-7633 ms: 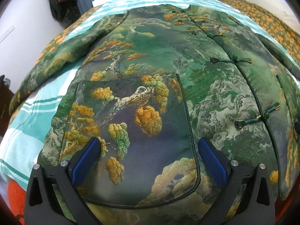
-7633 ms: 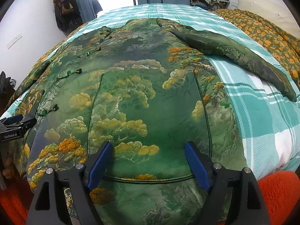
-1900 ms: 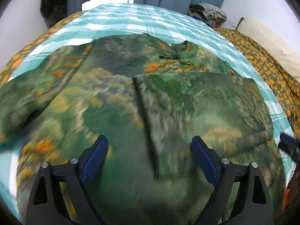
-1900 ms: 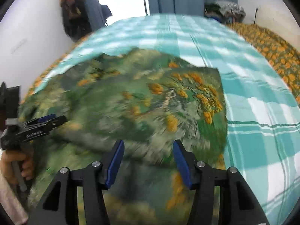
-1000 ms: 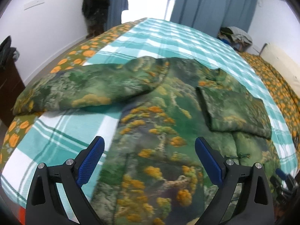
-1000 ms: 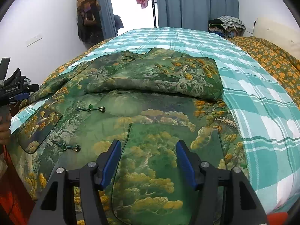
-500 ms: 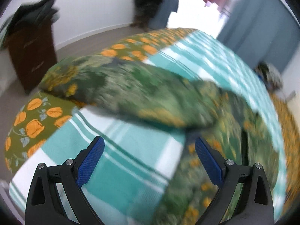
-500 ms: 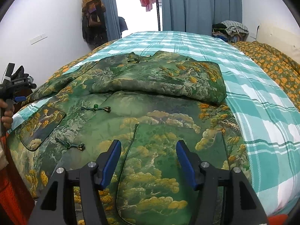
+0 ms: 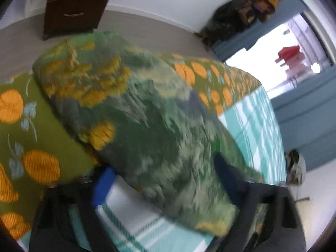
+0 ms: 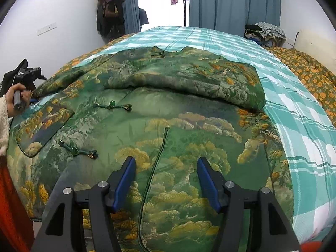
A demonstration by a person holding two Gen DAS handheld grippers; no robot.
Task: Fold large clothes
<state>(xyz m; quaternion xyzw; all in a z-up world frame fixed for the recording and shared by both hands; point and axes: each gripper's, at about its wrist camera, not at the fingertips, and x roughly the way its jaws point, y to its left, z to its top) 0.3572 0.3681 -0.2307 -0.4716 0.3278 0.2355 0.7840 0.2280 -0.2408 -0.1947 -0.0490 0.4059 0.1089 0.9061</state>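
Note:
A green padded jacket (image 10: 178, 126) with a landscape print lies front up on the bed. One sleeve (image 10: 189, 79) is folded across its chest. In the blurred left wrist view the other sleeve (image 9: 136, 115) stretches out over the bed's side. My left gripper (image 9: 166, 180) is rolled and straddles that sleeve with its jaws closing; I cannot see the pads pressing on it. A hand (image 10: 17, 93) holds that gripper at the far left of the right wrist view. My right gripper (image 10: 167, 180) hovers open over the jacket's lower front.
A teal plaid sheet (image 10: 294, 115) covers the bed, with an orange-flowered quilt (image 10: 310, 71) along the right side and another part (image 9: 31, 126) under the sleeve. A dark wooden cabinet (image 9: 73, 2) stands on the floor. Blue curtains (image 10: 231, 2) and a clothes pile (image 10: 266, 31) are behind.
My left gripper has swung left and down from the jacket's body to the outstretched sleeve, rolling as it went, and its jaws have narrowed around it. The right gripper has stayed put.

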